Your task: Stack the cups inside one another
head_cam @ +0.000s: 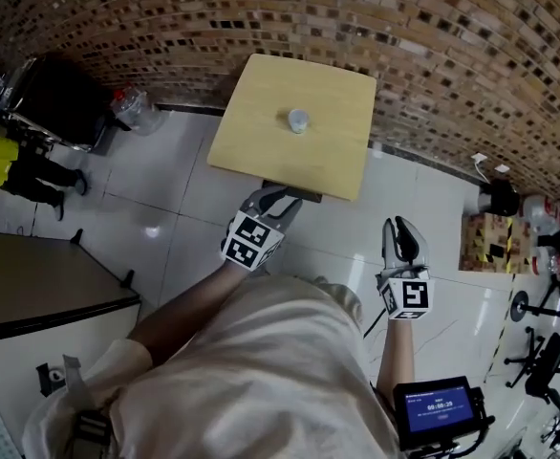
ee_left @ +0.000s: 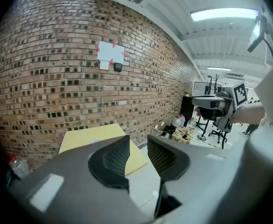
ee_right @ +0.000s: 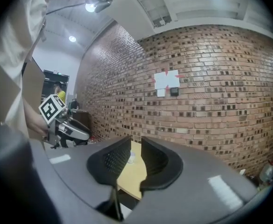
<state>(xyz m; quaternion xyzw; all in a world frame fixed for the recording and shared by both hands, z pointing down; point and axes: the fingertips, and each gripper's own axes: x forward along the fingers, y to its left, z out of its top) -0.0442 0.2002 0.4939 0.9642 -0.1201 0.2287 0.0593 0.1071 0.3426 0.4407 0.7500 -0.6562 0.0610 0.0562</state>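
Cups (head_cam: pixel 298 120): one small pile at middle of tabletop (head_cam: pixel 251 146). Looks already nested, count unclear. Left claw (head_cam: pixel 282 199) and right claw (head_cam: pixel 404 232) narrowly parted, empty, well short of tabletop.

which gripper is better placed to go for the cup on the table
Likely left: the left gripper hangs by the yellow table, in line with the cup; the right gripper sits farther back over the floor. Both are empty, jaws apart.
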